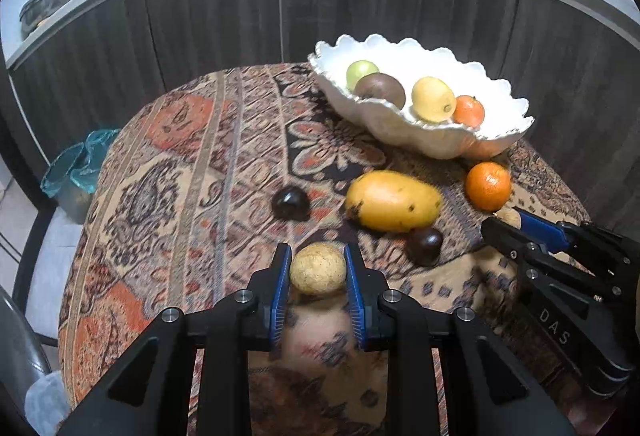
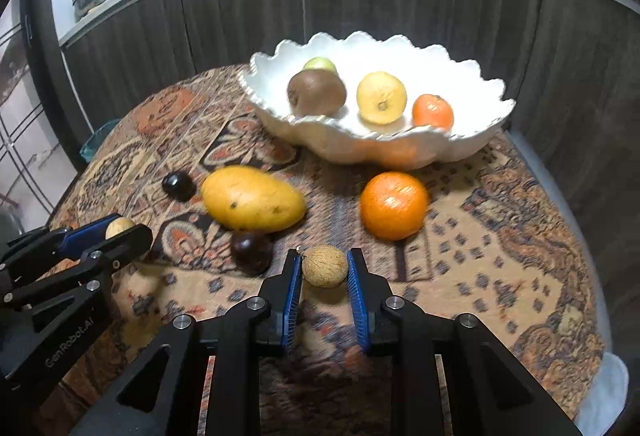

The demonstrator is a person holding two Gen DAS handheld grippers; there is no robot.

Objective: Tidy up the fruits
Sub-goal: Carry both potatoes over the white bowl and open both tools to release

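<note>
My left gripper (image 1: 318,268) is shut on a round tan fruit (image 1: 318,268) above the patterned table. My right gripper (image 2: 324,270) is shut on a small brown fruit (image 2: 324,266). A white scalloped bowl (image 1: 432,139) (image 2: 360,151) at the back holds a green fruit (image 1: 361,72), a kiwi (image 2: 317,93), a lemon (image 2: 381,97) and a small orange (image 2: 433,111). On the cloth lie a mango (image 1: 393,200) (image 2: 253,203), an orange (image 1: 488,185) (image 2: 394,205) and two dark round fruits (image 1: 290,203) (image 1: 424,244). The right gripper also shows in the left view (image 1: 505,222), the left in the right view (image 2: 120,230).
The round table (image 2: 520,256) has a patterned cloth and drops off on every side. Dark cabinets (image 1: 240,15) under a white counter stand behind it. A bin with a teal bag (image 1: 76,171) stands on the floor at the left, and a chair (image 1: 20,316) is at the near left.
</note>
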